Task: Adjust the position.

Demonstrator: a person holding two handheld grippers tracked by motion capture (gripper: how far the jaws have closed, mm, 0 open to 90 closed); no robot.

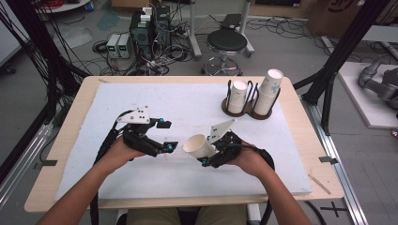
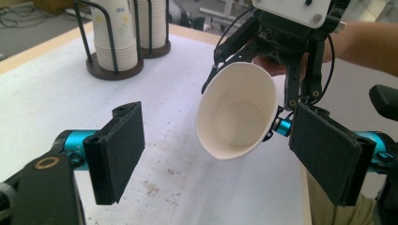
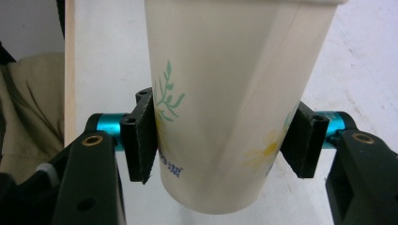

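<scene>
My right gripper is shut on a white paper cup printed with flowers, held on its side with the mouth turned toward my left gripper. In the right gripper view both pads squeeze the cup near its base. My left gripper stands open just left of the cup, nothing between its jaws. In the left gripper view the cup's open mouth faces the camera, slightly dented, close to the right-hand pad. My right gripper holds it from behind.
Two wire cup holders on dark round bases stand at the table's back right, each with a stack of paper cups. A white mat covers the wooden table. A stool and electronics stand on the floor beyond.
</scene>
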